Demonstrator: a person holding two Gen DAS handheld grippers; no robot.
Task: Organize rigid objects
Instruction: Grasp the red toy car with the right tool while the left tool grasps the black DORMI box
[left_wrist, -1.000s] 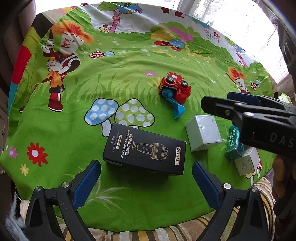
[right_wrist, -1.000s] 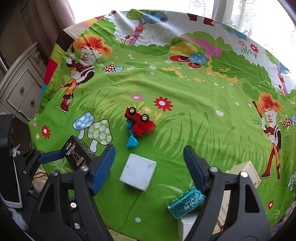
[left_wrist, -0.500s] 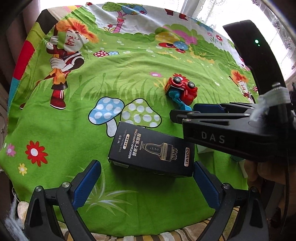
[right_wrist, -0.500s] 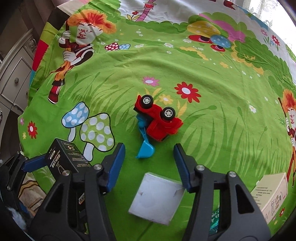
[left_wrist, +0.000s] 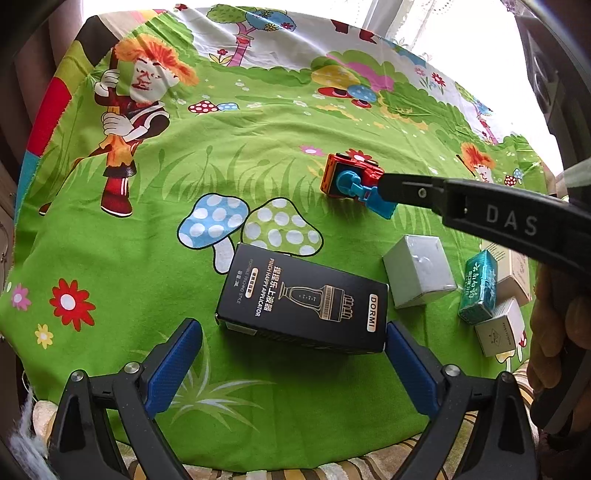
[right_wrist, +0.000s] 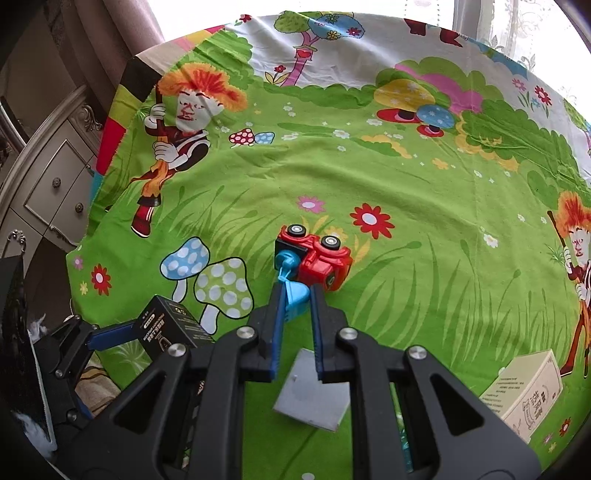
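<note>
The right gripper (right_wrist: 295, 295) has just closed its jaws and pinches only the blue scoop (right_wrist: 294, 291) of the tipped red toy digger (right_wrist: 317, 254) on the green cloth (right_wrist: 424, 258). Lifted, the digger could swing and slip out. The left gripper (left_wrist: 291, 354) is wide open by the black box (left_wrist: 303, 302).

Tabletop, as I see it: green cartoon cloth (left_wrist: 258, 155) covering it. On the cloth: red toy truck (left_wrist: 347, 177) mid-far; black box (left_wrist: 303, 299) near centre; grey box (left_wrist: 417, 269), teal packet (left_wrist: 478, 288) and two cream boxes (left_wrist: 502, 328) right.
</note>
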